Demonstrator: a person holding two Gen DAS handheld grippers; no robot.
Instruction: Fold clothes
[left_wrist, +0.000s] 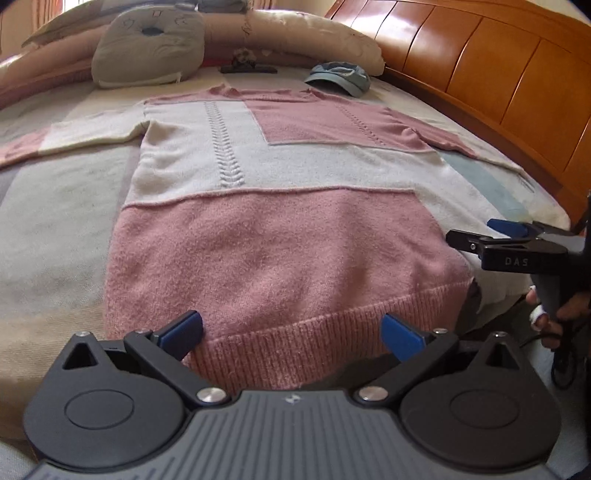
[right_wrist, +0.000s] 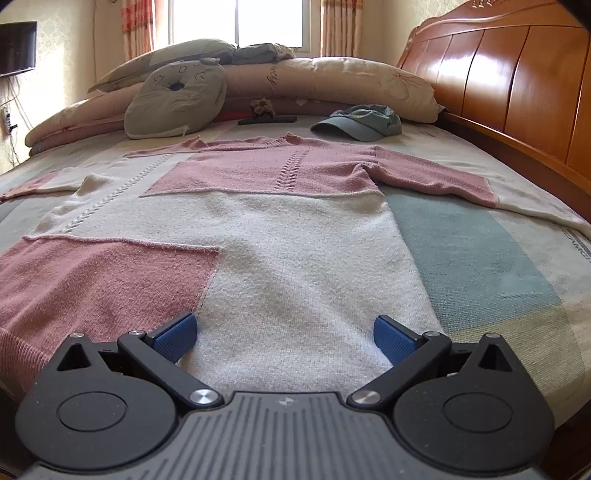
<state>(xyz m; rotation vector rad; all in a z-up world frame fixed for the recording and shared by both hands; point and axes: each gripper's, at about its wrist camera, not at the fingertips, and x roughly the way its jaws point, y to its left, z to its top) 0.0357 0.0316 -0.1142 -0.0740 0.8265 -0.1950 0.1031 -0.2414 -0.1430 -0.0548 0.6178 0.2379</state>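
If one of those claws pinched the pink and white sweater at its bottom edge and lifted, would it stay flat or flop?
Probably flop: the sweater is soft knit lying limp on the bed, its sleeves draped flat. It would likely sag and stretch from the pinch, since the ribbed hem looks loose. The fuzzy yarn seems unlikely to slip from the blue pads.

sweater (right_wrist: 280, 236) flat on bed (right_wrist: 480, 258), cap (right_wrist: 360, 120)

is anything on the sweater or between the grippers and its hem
Nothing visible. The left gripper and right gripper are both open right at the sweater hem. The blue cap and gray pillow lie beyond the collar, off the sweater.
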